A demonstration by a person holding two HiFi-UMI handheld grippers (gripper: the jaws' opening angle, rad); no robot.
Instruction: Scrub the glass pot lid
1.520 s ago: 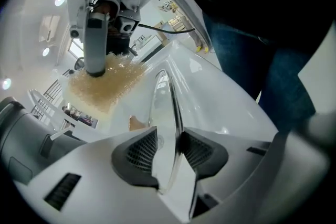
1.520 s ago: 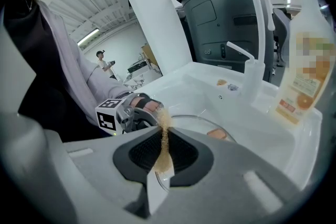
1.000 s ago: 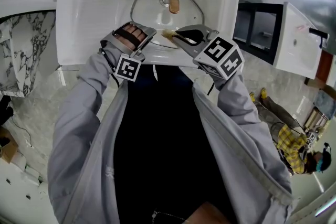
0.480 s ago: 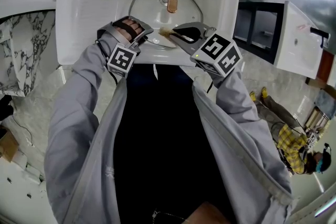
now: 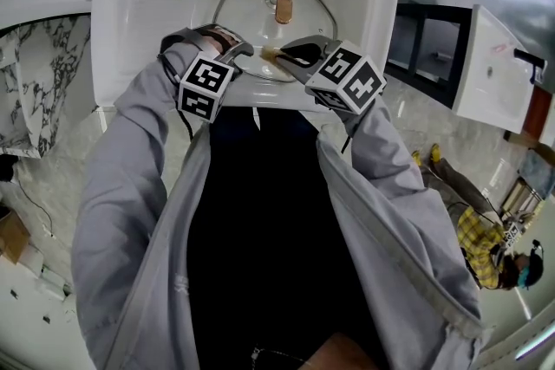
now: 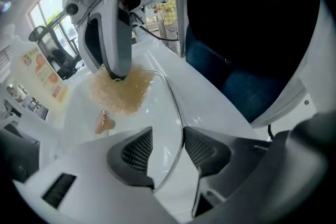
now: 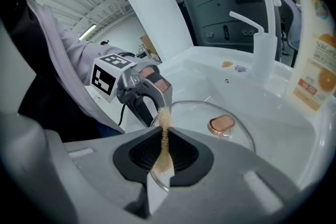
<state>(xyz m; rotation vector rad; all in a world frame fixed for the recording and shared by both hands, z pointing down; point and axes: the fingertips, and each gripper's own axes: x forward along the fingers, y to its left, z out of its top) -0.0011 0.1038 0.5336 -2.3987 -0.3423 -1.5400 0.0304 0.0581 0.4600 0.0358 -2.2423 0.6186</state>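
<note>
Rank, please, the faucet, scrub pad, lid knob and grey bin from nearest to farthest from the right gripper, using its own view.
1. Scrub pad, pinched in the right gripper.
2. Lid knob, just ahead, to the right.
3. Faucet, at the back of the sink.
4. Grey bin, behind the sink.

The lid's [image 5: 305,13] near rim is covered by the left gripper [image 5: 241,52] and right gripper [image 5: 270,55]. Beyond the right gripper, the bottle [image 7: 316,72] is cut off, its print unreadable.

The glass pot lid [image 5: 247,17] is clear, its knob [image 5: 283,9] copper-coloured; the scrub pad [image 6: 122,93] is tan, the sink [image 5: 143,0] white.
</note>
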